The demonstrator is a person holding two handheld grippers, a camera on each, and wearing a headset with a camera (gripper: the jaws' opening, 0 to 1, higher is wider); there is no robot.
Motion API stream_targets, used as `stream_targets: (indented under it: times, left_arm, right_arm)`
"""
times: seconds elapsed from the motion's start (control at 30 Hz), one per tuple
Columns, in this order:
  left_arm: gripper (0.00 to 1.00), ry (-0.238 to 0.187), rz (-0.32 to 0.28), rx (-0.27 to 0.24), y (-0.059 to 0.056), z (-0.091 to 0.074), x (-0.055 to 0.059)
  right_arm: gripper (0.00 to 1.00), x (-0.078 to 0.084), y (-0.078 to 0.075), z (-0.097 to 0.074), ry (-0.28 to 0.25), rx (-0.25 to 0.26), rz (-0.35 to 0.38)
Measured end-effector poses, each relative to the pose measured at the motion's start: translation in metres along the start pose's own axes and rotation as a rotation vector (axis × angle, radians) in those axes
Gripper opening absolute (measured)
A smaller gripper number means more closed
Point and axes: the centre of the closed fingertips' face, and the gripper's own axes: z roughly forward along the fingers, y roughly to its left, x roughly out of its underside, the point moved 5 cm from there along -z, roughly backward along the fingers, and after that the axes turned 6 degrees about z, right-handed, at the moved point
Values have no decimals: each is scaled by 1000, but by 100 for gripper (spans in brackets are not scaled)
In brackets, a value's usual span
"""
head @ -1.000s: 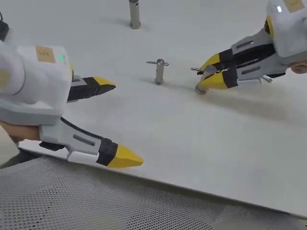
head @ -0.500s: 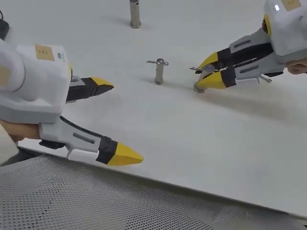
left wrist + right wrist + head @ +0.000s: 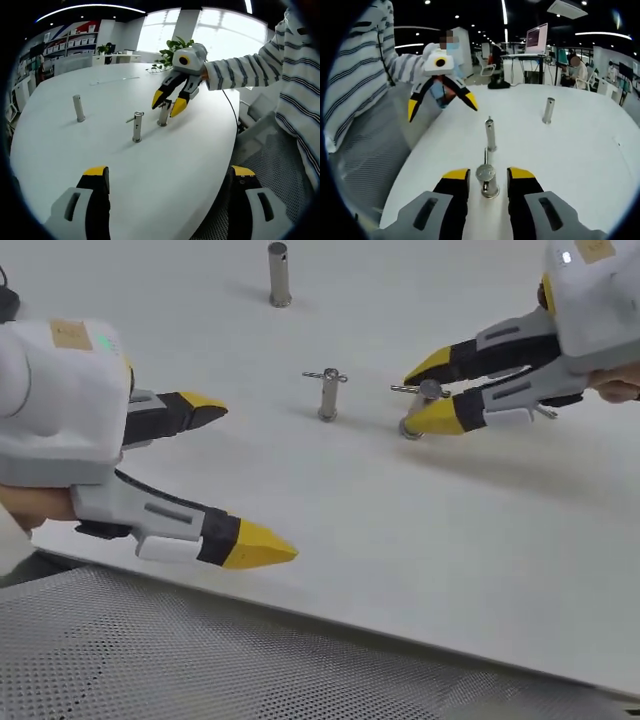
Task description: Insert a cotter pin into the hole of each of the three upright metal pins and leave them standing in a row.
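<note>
Polished cylindrical steel pin [image 3: 487,181], cotter pin [image 3: 402,389] through its head, upright on white desk [image 3: 420,540]; right claw [image 3: 412,402] narrowly parted around it; left claw [image 3: 168,171] wide.

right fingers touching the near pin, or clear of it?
Apart. In the right gripper view the pin stands between the right gripper's open fingers, with bare table showing on both sides of it.

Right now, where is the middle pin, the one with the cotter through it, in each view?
Head view: middle pin upper centre, left of the right claw.
Left gripper view: middle pin left of centre, nearer than the right claw.
Right gripper view: middle pin centre, beyond the nearest pin.
Shared landmark: the bare pin at the row's other end.
</note>
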Motion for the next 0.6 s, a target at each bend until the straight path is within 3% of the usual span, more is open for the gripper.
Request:
stream_targets:
  times: [0.1,0.13,0.33,0.43,0.6]
  left_arm:
    - [100,-18,47,-48,9,-4,-4]
    - [99,-23,50,-55,11,-5,-5]
    - [100,-48,51,-74,21,-11,-12]
    - [100,-56,60,-86,28,-14,-16]
    - [100,-75,66,-116,48,-22,-22]
  right_arm:
    - [43,-4,5,-6,-31,15,71]
    - [48,-6,6,-8,-40,19,65]
    - [51,-12,19,-21,-75,77,119]
    - [54,-18,26,-27,-148,121,172]
    - [62,-16,36,-32,-161,161,207]
